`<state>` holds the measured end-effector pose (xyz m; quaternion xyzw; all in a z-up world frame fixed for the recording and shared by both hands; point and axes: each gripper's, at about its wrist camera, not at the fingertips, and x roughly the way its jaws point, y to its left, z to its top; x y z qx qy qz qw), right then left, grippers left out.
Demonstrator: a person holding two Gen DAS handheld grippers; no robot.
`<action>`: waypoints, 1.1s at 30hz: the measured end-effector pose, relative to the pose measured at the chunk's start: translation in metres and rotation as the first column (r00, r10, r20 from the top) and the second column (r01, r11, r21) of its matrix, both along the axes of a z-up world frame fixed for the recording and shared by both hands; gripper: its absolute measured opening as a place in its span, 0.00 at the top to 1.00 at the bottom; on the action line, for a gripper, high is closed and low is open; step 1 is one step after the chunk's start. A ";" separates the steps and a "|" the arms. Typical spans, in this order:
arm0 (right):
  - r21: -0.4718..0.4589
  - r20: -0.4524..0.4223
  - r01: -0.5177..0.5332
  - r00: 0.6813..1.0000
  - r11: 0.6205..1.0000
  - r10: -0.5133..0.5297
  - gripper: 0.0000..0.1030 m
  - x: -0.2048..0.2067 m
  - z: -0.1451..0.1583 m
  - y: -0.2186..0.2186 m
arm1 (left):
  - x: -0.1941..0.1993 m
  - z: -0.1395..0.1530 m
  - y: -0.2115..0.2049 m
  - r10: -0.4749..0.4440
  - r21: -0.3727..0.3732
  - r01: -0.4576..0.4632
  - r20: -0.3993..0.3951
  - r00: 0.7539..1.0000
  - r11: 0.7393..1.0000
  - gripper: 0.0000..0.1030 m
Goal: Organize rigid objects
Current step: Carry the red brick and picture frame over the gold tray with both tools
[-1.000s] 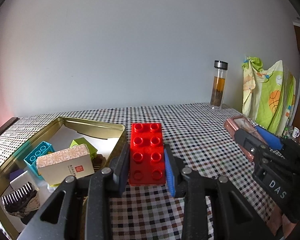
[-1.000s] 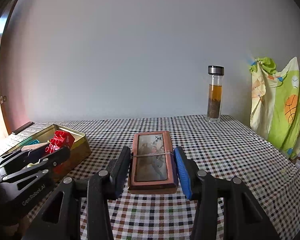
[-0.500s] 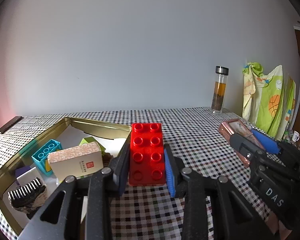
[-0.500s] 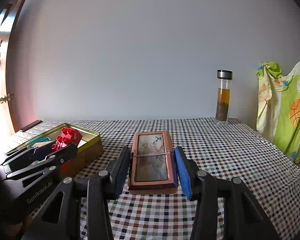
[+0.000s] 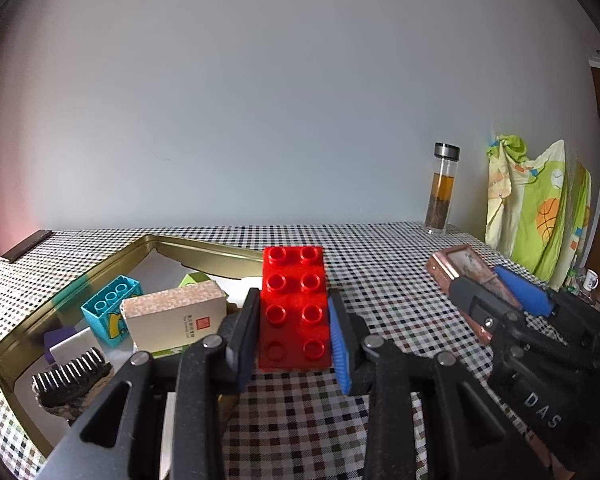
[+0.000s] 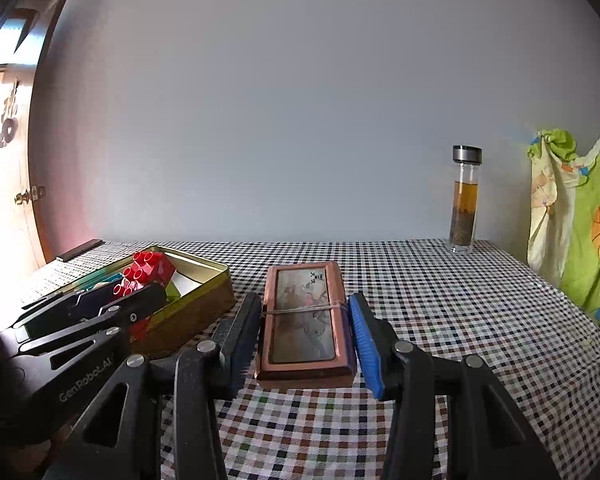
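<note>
Left gripper point(image 5: 294, 334): you clamp the red brick point(image 5: 293, 308), frame centre, beside the tin point(image 5: 204, 250).
Right gripper point(image 6: 306, 332): you grip the copper box point(image 6: 306, 318), centre, above the tablecloth point(image 6: 440, 300).

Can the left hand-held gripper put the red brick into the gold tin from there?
Probably yes. The left hand-held gripper holds the red brick right by the open gold tin, with no lid. The tin is crowded, though, with bare floor showing mainly toward the back.

I saw a checked tablecloth point(image 6: 440, 300) covering the table, a glass bottle point(image 6: 465, 200) of amber tea standing near the grey wall point(image 6: 280, 100), and a green patterned cloth point(image 6: 580, 220) hanging at right.
</note>
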<state>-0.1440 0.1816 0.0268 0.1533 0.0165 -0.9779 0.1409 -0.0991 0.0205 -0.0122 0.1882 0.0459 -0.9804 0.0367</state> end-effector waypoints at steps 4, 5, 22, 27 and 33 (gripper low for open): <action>0.007 -0.003 -0.006 1.000 1.000 0.006 0.53 0.003 0.000 -0.003 | 0.006 0.001 -0.001 0.011 -0.011 -0.011 -0.013 1.000 1.000 0.70; 0.007 -0.004 -0.006 1.000 1.000 0.006 0.53 0.003 0.000 -0.003 | 0.007 0.001 -0.001 0.013 -0.013 -0.013 -0.016 1.000 1.000 0.70; 0.003 -0.011 -0.051 0.999 0.999 0.051 0.53 0.013 0.001 -0.019 | 0.021 0.005 -0.012 0.038 -0.012 -0.039 -0.042 0.998 0.999 0.70; 0.011 -0.017 -0.075 0.997 0.997 0.075 0.53 0.018 0.001 -0.029 | 0.030 0.007 -0.019 0.050 -0.012 -0.051 -0.050 0.998 0.999 0.70; 0.013 -0.017 -0.113 0.993 0.994 0.113 0.53 0.021 0.001 -0.040 | 0.046 0.013 -0.029 0.064 -0.005 -0.064 -0.063 0.996 0.998 0.70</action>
